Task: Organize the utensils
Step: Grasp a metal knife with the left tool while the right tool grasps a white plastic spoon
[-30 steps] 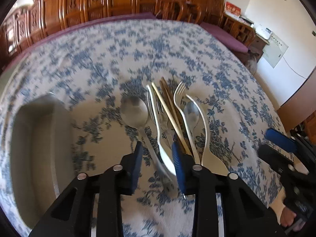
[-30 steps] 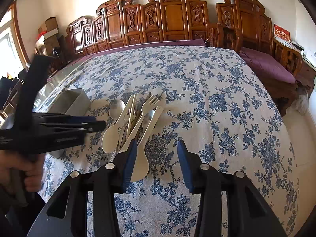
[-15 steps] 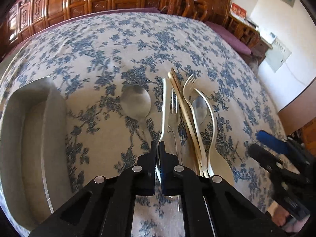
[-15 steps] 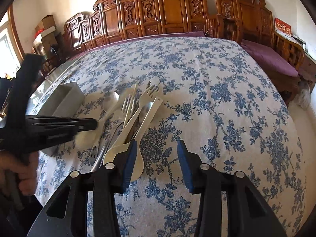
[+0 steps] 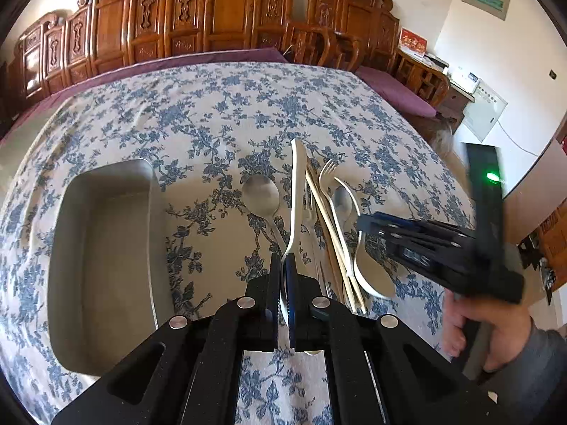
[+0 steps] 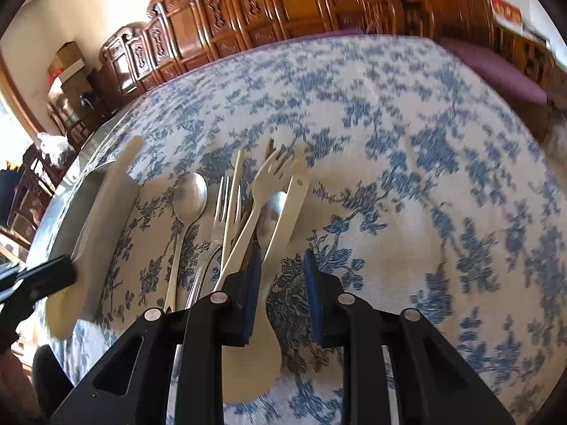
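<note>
My left gripper (image 5: 283,265) is shut on a cream plastic spoon (image 5: 297,191) and holds it lifted above the table; it also shows in the right wrist view (image 6: 102,212), over the tray. My right gripper (image 6: 281,265) is open, low over the pile, around the handle of a second cream spoon (image 6: 269,283). The pile holds a metal spoon (image 6: 189,198), a metal fork (image 6: 221,209), a cream fork (image 6: 264,184) and chopsticks (image 6: 234,191). A grey metal tray (image 5: 102,248) lies to the left.
The table has a blue floral cloth (image 5: 219,113). Carved wooden chairs (image 5: 226,17) line its far side. The right gripper's body (image 5: 443,248) and the hand holding it are at the right of the left wrist view.
My left gripper closed on the cream spoon and lifted it out of the pile, toward the tray. My right gripper moved down and in over the second cream spoon.
</note>
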A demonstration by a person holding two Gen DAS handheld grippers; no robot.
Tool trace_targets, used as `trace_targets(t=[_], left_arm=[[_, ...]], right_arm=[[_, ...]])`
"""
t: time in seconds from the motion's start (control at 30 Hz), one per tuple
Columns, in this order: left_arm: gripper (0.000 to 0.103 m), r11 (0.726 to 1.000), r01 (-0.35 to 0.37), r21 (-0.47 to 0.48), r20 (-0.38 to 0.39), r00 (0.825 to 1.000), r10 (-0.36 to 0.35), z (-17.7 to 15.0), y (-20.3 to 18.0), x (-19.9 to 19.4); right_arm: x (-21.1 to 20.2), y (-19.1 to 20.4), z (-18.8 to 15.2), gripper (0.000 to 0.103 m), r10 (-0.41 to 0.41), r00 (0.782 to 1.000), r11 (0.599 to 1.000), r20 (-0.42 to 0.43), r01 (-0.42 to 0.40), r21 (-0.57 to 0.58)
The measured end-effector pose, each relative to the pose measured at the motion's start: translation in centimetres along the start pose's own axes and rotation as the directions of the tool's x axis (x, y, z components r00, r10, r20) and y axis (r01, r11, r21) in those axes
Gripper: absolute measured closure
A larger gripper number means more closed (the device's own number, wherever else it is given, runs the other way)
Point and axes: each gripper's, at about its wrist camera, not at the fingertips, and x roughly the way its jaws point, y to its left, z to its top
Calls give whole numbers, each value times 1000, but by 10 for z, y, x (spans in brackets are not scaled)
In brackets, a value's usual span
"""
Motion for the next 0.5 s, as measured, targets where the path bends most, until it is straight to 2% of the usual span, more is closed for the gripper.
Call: trace_targets(t=[0.13, 0.23, 0.5], left_arm=[[101, 1000, 4, -1, 10, 1000, -4, -5, 2, -9], [101, 1000, 9, -6, 16, 1000, -9, -9, 5, -15], [101, 1000, -14, -17, 56, 998, 15, -13, 16, -42]], right_arm=[[10, 4, 0, 81, 3, 999, 1000, -43, -2, 20], [13, 2, -2, 93, 12, 998, 999, -61, -9, 40], [-12, 7, -6, 98, 2, 999, 1000, -35, -2, 5]])
